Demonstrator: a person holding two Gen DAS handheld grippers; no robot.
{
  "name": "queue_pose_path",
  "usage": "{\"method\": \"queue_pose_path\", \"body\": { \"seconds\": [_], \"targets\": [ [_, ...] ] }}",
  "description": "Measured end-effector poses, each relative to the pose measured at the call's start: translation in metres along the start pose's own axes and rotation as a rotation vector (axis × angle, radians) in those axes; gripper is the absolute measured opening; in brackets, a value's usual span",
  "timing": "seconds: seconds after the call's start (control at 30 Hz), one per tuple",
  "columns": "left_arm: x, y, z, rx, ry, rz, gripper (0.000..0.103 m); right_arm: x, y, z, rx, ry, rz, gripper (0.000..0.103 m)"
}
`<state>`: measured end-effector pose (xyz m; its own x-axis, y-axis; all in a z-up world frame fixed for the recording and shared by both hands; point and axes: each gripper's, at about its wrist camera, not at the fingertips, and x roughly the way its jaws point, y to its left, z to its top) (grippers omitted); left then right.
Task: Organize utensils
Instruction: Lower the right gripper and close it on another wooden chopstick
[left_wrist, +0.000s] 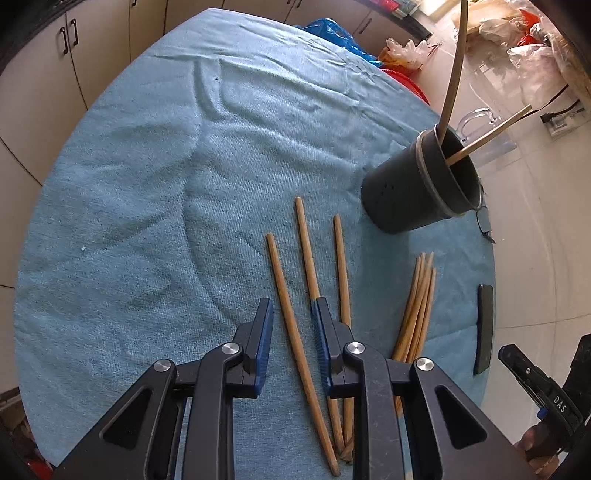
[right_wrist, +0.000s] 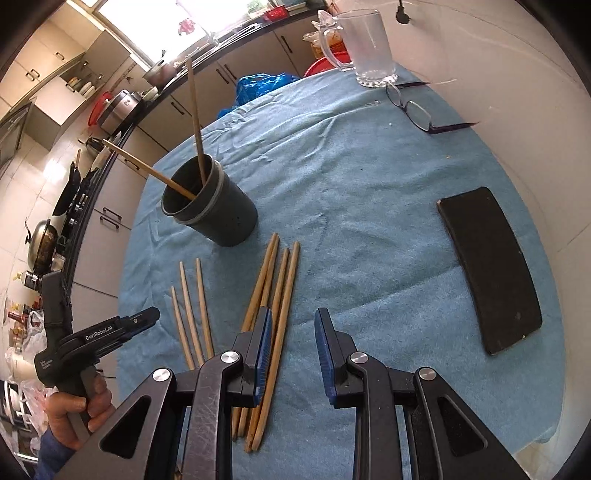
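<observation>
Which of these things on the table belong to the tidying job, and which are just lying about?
Part of the job:
dark holder cup, two chopsticks already inside
three loose chopsticks
bundle of chopsticks

Just lying about:
black phone
eyeglasses
glass jug
blue plastic bag

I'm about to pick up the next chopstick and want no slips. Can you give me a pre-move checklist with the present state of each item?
1. Left claw empty, pads apart: ok.
2. One chopstick lies alone between the left claw's pads, not yet pinched: ok.
3. Right claw empty, pads apart: ok.
4. Right claw lined up on the bundle of chopsticks: not ok; only bare cloth lies between the pads and the bundle passes under its left finger.
5. Dark holder upright with room inside, two chopsticks in it: ok.
6. Black phone and glasses lie apart from the chopsticks: ok.
</observation>
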<state>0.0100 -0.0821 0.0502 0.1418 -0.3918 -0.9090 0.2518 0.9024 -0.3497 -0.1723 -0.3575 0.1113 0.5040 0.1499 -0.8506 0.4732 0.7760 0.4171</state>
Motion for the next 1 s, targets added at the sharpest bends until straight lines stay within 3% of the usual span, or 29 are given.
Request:
{"method": "queue_pose_path", "body": {
  "seconds": [0.13, 0.33, 0.5, 1.0],
  "targets": [
    [-0.003, -0.001, 0.000, 0.003, -0.017, 0.020, 0.021, 0.002, -0.004, -0.004, 0.005, 0.009, -0.016, 0.026],
    [-0.010, -0.003, -0.020, 0.029, -0.112, 0.100, 0.021, 0.019, -0.006, -0.017, -0.013, 0.032, -0.044, 0.026],
    [0.000, 0.001, -0.029, 0.027, -0.071, 0.107, 0.021, 0.040, -0.002, -0.023, -0.036, 0.073, -0.031, 0.026],
    [0.001, 0.006, -0.026, 0.009, -0.066, 0.107, 0.021, 0.095, 0.019, -0.013, -0.081, 0.181, -0.007, 0.025]
  ]
}}
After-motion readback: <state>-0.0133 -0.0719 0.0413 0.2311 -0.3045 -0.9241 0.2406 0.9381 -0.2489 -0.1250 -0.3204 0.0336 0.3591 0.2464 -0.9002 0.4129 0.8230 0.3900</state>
